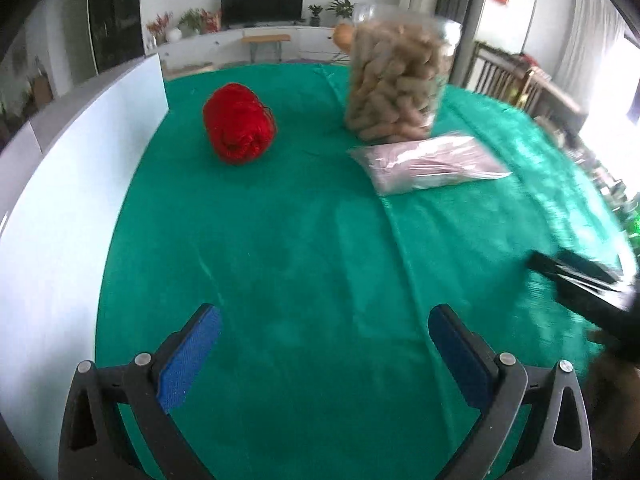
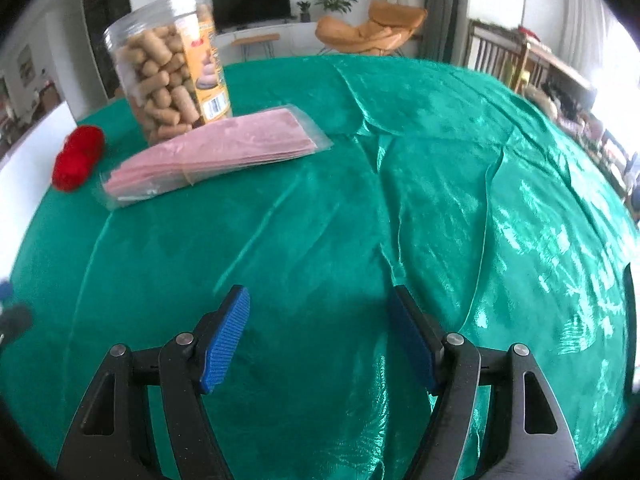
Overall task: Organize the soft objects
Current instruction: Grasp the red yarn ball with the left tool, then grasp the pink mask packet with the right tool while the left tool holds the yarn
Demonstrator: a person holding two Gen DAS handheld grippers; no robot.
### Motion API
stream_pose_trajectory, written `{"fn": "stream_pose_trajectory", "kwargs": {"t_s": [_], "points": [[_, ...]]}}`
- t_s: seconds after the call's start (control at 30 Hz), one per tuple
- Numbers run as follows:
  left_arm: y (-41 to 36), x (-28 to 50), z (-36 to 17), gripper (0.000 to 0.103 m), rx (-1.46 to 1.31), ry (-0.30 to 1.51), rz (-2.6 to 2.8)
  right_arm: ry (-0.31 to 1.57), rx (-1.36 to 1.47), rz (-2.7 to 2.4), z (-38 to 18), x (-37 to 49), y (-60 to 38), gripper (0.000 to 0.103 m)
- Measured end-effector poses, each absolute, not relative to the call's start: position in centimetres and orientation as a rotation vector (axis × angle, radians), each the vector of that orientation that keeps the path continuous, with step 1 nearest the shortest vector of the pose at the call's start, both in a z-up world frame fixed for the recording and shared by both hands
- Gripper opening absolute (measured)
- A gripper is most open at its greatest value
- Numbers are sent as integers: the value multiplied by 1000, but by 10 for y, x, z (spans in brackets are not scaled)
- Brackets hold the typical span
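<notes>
The worktop (image 2: 440, 184) is lying under a wrinkled green cloth, and three things are sitting on it. Taking the clear jar (image 2: 176, 68) of tan, cork-like pieces as the landmark: it is standing upright toward the far side of the worktop. The flat pink packet (image 2: 216, 152) in clear wrap is lying just in front of the jar, nearly touching its base. The ball of red yarn (image 1: 239, 124) is resting on its side to the left of the jar, apart from it, close to a white board (image 1: 60, 184) edging the worktop.

The left tongs (image 1: 324, 332) are hanging spread wide over bare cloth, well short of the jar, gripping nothing. The right tongs (image 2: 320, 320) are likewise gaping apart over bare cloth, to the right of the jar, nothing between the blue pads (image 2: 226, 344).
</notes>
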State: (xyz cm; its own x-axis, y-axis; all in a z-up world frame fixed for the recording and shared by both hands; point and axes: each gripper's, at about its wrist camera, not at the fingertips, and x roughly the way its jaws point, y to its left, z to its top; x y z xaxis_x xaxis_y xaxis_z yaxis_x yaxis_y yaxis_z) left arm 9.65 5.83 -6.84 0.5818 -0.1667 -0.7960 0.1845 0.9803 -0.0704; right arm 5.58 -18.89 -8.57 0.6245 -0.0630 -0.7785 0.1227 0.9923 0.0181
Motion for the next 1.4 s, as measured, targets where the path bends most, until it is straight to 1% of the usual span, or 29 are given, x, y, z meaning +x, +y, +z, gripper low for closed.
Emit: {"fn": "stream_pose_trajectory", "kwargs": {"t_s": [0.1, 0.17, 0.27, 0.33, 0.43, 0.53, 0.6, 0.7, 0.87, 0.9, 0.93, 0.97, 1.03, 1.13, 1.23, 1.4], "points": [[55, 111, -79, 103, 76, 926, -182, 894, 73, -101, -86, 60, -191, 78], [52, 116, -93, 103, 111, 961, -172, 895, 68, -101, -85, 58, -192, 79], [61, 113, -92, 103, 83, 946, -178, 895, 69, -100, -84, 56, -190, 79], [63, 121, -92, 103, 84, 976, -182, 895, 68, -101, -83, 55, -189, 79], [79, 137, -73, 103, 14, 963, -172, 895, 68, -101, -83, 55, -189, 80], [107, 172, -41, 103, -107, 918, -108, 895, 69, -101, -83, 55, -189, 80], [122, 209, -30, 103, -178, 936, -94, 895, 68, -102, -83, 55, -189, 80], [127, 253, -32, 103, -177, 962, -77, 895, 70, -101, -83, 55, -189, 80], [121, 305, -56, 101, -86, 1039, -29, 895, 71, -99, -83, 55, -188, 81], [123, 307, -59, 83, -88, 1035, -25, 896, 73, -93, -83, 56, -188, 82], [127, 309, -63, 45, -108, 1031, -34, 896, 74, -84, -82, 55, -187, 84], [131, 309, -65, 46, -138, 1039, -47, 893, 78, -77, -82, 54, -187, 84], [137, 297, -60, 44, -177, 994, -48, 882, 117, -41, -80, 52, -189, 84], [140, 261, -48, 44, -218, 940, -64, 856, 391, 134, -66, 59, -189, 83], [146, 218, -46, 44, -294, 919, -84, 912, 549, 241, -61, 97, -172, 81], [143, 159, -42, 45, -283, 918, -140, 992, 731, 123, -70, 169, -149, 80]]}}
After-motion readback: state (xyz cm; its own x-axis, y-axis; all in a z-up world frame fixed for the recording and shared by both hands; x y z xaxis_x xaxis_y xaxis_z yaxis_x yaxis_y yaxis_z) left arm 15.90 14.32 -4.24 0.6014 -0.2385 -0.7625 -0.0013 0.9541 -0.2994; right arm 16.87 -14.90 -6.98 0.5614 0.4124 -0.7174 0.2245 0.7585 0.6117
